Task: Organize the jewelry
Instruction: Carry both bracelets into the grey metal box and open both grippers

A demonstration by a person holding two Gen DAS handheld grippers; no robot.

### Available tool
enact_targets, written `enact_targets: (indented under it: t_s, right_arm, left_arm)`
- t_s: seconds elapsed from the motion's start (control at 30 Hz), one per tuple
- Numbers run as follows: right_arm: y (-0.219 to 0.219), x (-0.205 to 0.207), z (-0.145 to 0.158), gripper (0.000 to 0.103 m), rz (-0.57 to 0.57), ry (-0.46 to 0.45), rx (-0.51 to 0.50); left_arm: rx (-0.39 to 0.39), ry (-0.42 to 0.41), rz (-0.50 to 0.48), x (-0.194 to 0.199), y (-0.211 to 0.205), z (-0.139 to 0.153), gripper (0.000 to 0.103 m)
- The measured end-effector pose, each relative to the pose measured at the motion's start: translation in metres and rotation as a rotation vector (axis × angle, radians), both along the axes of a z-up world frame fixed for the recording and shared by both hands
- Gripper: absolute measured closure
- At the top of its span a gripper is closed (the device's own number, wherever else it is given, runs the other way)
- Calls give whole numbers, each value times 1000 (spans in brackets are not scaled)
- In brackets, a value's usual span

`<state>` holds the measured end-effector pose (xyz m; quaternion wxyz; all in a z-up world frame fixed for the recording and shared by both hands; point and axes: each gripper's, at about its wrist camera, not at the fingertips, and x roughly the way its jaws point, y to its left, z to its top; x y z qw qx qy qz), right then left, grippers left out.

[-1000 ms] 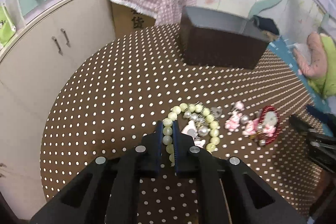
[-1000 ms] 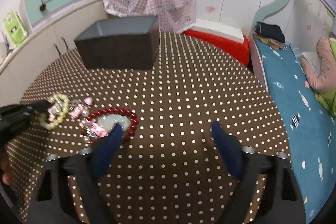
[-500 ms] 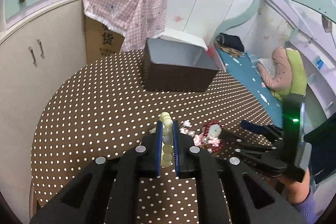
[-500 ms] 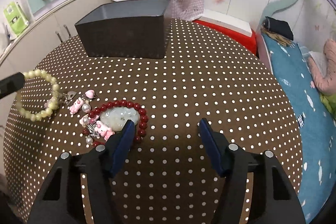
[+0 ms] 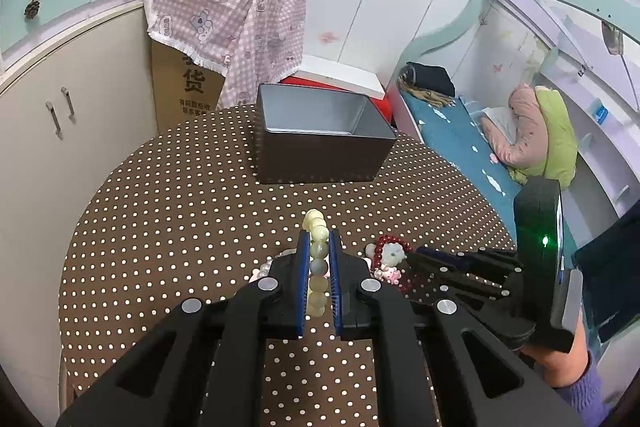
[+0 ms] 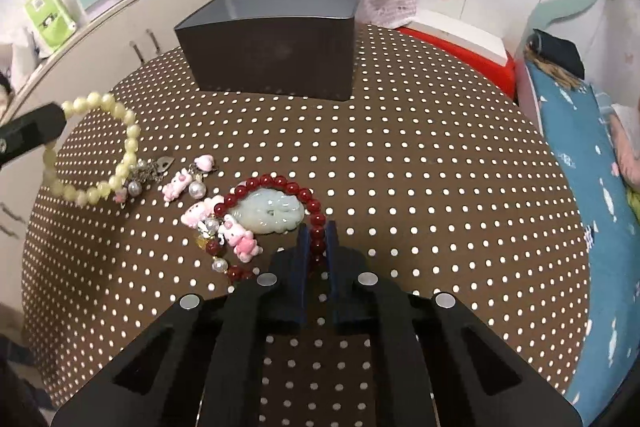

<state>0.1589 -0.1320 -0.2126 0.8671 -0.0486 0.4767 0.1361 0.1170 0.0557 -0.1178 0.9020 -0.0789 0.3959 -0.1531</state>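
- Jewelry is what both tongs hold: the right tongs (image 6: 316, 247) are closed on the near arc of the red bead bracelet (image 6: 280, 183), which lies on the dotted table (image 6: 420, 187) ringing a pale jade pendant (image 6: 270, 211).
- Red beads look hard and smooth on a slack cord, so the loop will probably droop and swing once raised; a pinch across one bead's width, as here, seems safer than between beads, where it could slide.
- The pendant looks brittle, and whether it is tied to the bracelet I cannot tell; it may drop off or knock the table.
- Pink cat charms (image 6: 240, 239) and pearls (image 6: 197, 189) lie touching the bracelet, light and apt to snag.
- The left tongs (image 5: 319, 255) are clamped on the pale green bead bracelet (image 6: 120, 131), held clear of the table with its loop hanging; light, limp, likely slippery.
- Farthest stands the open dark box (image 6: 272, 67), seemingly empty, the probable destination.
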Motion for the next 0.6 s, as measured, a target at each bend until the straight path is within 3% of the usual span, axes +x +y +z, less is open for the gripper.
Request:
enact_targets:
  t_s: [0.27, 0.6]
  right_arm:
    - [-20, -19, 23, 95, -25, -55, 64]
    - [-27, -37, 86, 95, 1, -178, 99]
  left_arm:
    - [-31, 1, -39, -2, -3, 6, 95]
    - [-71, -21, -128, 4, -16, 32, 95]
